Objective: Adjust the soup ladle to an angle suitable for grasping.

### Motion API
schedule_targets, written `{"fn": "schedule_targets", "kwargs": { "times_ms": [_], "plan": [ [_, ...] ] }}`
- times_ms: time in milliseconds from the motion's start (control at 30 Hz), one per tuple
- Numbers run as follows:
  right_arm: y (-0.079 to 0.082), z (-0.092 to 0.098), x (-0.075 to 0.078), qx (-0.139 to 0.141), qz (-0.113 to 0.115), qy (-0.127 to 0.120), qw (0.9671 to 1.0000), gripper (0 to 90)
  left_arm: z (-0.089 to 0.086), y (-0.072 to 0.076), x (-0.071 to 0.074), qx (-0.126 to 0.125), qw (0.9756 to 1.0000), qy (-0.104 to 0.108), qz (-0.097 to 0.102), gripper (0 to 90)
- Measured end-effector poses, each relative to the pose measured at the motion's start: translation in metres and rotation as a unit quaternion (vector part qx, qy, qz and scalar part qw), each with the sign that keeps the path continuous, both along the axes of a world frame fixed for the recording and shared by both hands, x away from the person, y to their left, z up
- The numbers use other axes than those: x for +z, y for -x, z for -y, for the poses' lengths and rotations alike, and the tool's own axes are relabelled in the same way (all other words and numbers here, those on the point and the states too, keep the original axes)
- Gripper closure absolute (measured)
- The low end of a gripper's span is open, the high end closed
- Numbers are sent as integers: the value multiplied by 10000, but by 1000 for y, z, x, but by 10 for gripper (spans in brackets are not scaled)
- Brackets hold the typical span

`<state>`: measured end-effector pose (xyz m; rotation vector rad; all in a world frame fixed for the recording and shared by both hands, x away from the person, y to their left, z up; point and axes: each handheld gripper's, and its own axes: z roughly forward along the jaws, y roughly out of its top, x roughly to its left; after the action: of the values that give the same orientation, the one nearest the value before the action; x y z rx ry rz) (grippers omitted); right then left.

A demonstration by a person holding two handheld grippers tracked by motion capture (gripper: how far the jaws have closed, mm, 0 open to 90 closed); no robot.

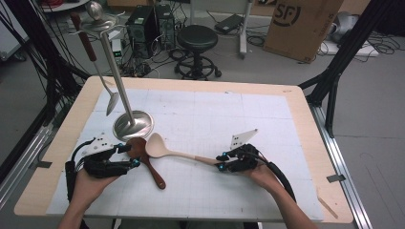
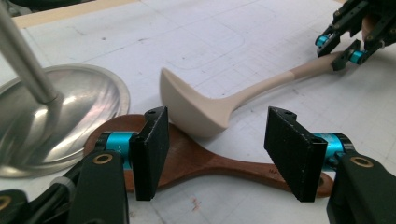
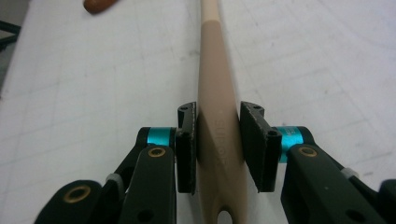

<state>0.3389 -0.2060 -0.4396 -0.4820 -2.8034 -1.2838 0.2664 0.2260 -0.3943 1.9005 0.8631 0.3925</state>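
Right gripper (image 3: 217,149) clenched on the beige ladle's (image 1: 160,147) handle end, ladle bowl resting on the dark wooden spoon (image 2: 205,161) beside the steel stand base (image 1: 133,125), left gripper (image 2: 217,156) released, jaws apart above the spoon

Pale beige ladle (image 1: 157,145) with lighter cream upper handle, at five o'clock from shiny silver stand base (image 1: 133,125). Dark reddish-brown wooden spoon (image 1: 143,155) beneath. White mat (image 1: 200,119) printed with faint grey grid on light wood table (image 1: 310,143). Black grippers, left (image 1: 131,155) and right (image 1: 220,161), with turquoise rings and brass-coloured pivots.
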Motion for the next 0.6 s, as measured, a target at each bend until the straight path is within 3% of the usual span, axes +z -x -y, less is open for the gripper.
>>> {"fn": "schedule_targets", "kwargs": {
  "times_ms": [100, 433, 600],
  "plan": [
    [0, -1, 9, -3, 36, -135, 9999, 680, 5, -2, 1, -107, 9999, -24, -19, 401],
    [1, -4, 30, -8, 147, -265, 9995, 681, 27, -12, 2, -428, 9988, -216, -55, 403],
    [2, -3, 43, 40, 198, -192, 9996, 682, 42, -17, 1, -591, 9980, -226, -61, 408]
  ]
}}
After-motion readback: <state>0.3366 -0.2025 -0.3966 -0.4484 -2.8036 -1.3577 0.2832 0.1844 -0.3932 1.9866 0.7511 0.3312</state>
